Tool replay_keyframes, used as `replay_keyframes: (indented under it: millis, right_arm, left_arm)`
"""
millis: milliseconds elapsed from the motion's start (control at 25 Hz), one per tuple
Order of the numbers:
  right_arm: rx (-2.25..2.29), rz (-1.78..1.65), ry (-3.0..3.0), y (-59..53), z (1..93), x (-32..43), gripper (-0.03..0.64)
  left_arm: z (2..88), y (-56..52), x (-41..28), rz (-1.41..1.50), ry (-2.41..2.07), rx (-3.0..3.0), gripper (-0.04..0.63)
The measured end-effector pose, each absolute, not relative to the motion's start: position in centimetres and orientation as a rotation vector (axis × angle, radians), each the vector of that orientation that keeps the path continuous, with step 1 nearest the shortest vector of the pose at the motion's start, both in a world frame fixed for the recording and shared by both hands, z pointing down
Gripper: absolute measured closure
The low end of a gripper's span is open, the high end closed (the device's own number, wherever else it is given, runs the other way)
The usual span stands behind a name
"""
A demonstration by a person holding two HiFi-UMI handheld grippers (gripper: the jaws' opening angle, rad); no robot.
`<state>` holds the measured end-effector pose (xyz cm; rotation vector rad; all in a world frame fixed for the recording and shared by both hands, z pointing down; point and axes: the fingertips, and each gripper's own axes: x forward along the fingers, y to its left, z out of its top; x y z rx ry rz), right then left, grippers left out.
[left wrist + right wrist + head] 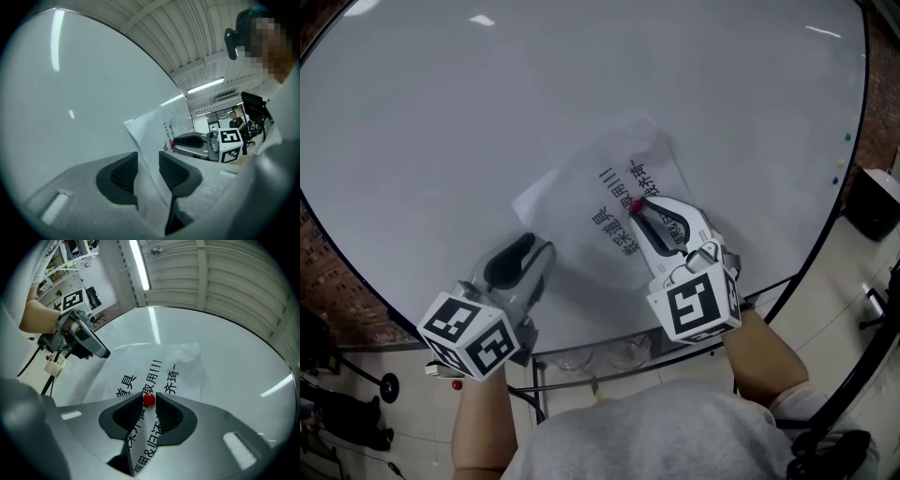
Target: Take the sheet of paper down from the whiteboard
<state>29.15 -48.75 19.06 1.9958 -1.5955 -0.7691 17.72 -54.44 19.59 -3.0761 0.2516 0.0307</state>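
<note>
While closing the right gripper (637,208), pinching a red magnet (148,400) between the jaw tips, flat against the sheet of paper (183,362) just ahead on the whiteboard (487,122). Opening the left gripper (148,161), with the sheet's near edge loose between its spread jaws.

Both forearms reached up and forward, the left forearm (483,424) bare, the right forearm (766,353) coming out of a grey sleeve. The left gripper (525,251) pointed about level, its marker cube (471,335) nearest the body; its jaws were opening and stood apart, with the edge of the sheet of paper (151,140) running loose between them. The right gripper (639,208) tilted slightly upward (its own cube (694,306) faced the head camera), its jaws closing on a red magnet (148,400) that filled the gap at their tips
</note>
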Motion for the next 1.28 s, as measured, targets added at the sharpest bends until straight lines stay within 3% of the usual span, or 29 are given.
replay_keyframes:
  millis: [280, 400, 440, 880, 1280]
  right_arm:
    - [2.002, -0.755, -1.594, -48.7, 19.1, 29.1, 0.537]
    - [2.006, -0.760, -1.578, -48.8, 19.2, 29.1, 0.537]
    - [2.009, -0.767, -1.567, -48.8, 19.3, 29.2, 0.537]
    - [2.043, -0.744, -1.563, -47.9, 19.5, 29.9, 0.537]
    - [2.022, -0.696, -1.572, -47.8, 21.1, 29.8, 0.537]
  left_arm:
    - [19.8, -54.3, 19.0, 0.022, 0.173, -3.120, 0.466]
    - [19.9, -55.0, 19.0, 0.043, 0.199, -3.135, 0.582]
    - [19.9, -55.1, 18.9, 0.047, 0.204, -3.142, 0.592]
    - [20.7, -54.8, 18.0, 0.023, 0.250, -3.130, 0.594]
    - [23.9, -58.1, 11.4, 0.012, 0.488, -3.185, 0.594]
